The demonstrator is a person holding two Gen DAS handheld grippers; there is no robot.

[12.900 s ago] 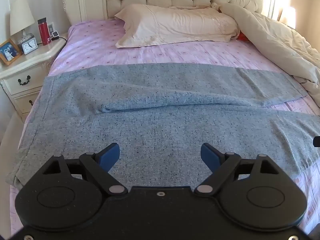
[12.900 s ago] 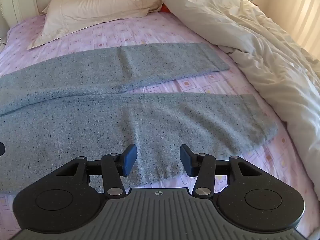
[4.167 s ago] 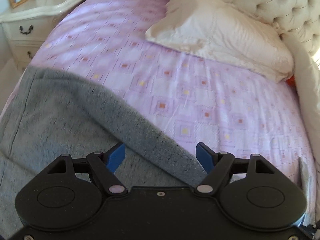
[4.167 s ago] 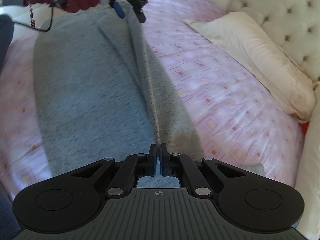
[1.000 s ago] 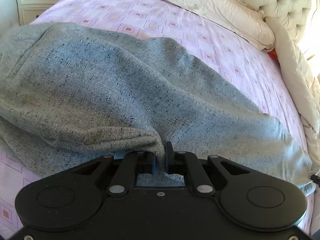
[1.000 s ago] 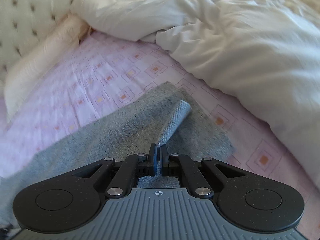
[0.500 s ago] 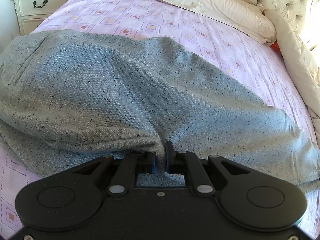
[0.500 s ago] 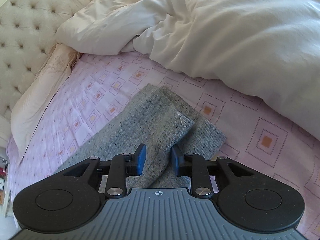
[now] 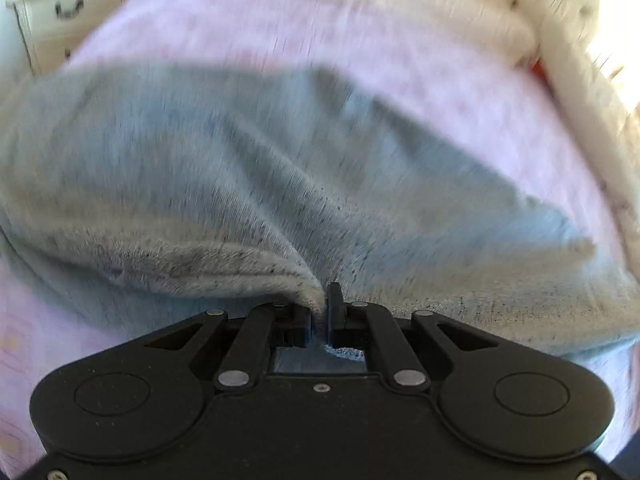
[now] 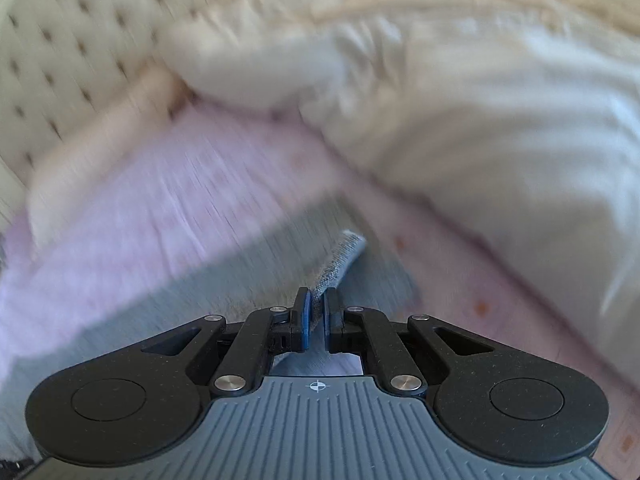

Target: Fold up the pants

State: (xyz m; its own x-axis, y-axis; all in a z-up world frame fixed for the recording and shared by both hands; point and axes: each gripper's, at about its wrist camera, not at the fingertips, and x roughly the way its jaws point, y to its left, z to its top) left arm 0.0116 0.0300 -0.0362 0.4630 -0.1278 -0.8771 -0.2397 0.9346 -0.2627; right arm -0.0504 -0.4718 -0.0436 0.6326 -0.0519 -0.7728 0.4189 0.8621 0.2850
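Observation:
Grey speckled pants (image 9: pixel 240 168) lie folded lengthwise across the pink bed sheet (image 9: pixel 440 104); the picture is blurred. My left gripper (image 9: pixel 319 308) pinches a raised fold of the cloth near the waist end, its jaws closing tight on it. In the right wrist view the leg end of the pants (image 10: pixel 224 280) runs off to the left. My right gripper (image 10: pixel 316 300) has its blue pads closing on the hem, and a strip of it (image 10: pixel 340 260) sticks out ahead of the tips.
A cream duvet (image 10: pixel 500 120) is heaped close on the right of the hem. The tufted headboard (image 10: pixel 80 40) and a pillow (image 9: pixel 420 12) lie beyond. A white nightstand (image 9: pixel 60 20) stands past the bed's left edge.
The right gripper, open over the hem half a second ago, has closed on it again. The left gripper keeps its pinch on the fold. Both views have turned blurry.

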